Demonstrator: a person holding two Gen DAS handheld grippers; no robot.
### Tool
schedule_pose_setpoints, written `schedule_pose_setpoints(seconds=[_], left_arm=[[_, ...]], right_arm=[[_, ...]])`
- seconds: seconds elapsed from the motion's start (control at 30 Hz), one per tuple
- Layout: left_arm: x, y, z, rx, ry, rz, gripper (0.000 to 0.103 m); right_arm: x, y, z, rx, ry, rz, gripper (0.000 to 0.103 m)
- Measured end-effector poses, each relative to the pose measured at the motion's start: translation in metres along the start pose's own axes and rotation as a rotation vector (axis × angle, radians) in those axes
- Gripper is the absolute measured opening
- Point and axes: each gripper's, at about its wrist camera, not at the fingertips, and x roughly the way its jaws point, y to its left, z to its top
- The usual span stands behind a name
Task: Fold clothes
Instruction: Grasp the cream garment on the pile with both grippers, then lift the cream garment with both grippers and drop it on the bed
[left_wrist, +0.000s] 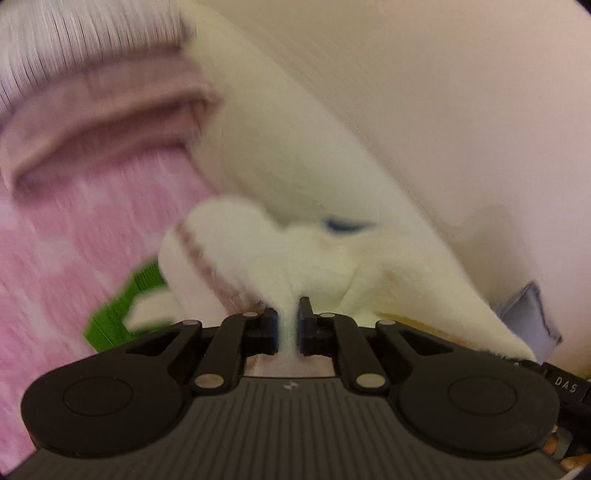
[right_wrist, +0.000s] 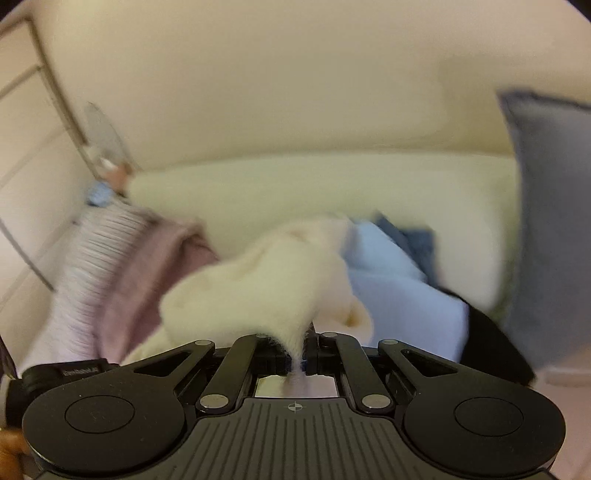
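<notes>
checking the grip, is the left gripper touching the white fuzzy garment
Touching. The left wrist view shows the left gripper pinching a fold of the white fuzzy garment between its fingers.

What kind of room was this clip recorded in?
Probably a bedroom or living room at home. A cream cushioned surface, likely a sofa or bed, carries a pile of clothes: a mauve garment and a pale blue one. A grey cushion stands at the right. Both grippers pinch a fluffy cream garment.
</notes>
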Motion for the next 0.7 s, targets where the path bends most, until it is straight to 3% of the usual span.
schedule_pose_setpoints(seconds=[0.23,0.5,0.6,0.7], left_arm=[[-0.158,0.032,0.004,-0.047,-0.304,0.097,0.006],[-0.361,0.079,-0.04,-0.08,-0.584,0.241,0.006],[-0.436,0.09,-0.06,-0.064,-0.665,0.305,0.006],[-0.499,0.106,-0.086,-0.069,-0.688,0.396,0.006]], right_arm=[[-0.03,0.086,-0.001,-0.151,-0.066,0.255,0.003],[-0.09,0.209,-0.039,-0.285,-0.131,0.57,0.003],[-0.119,0.258,-0.062,-0.32,-0.154,0.674,0.003],[-0.143,0.307,-0.093,-0.354,-0.152,0.753,0.003]])
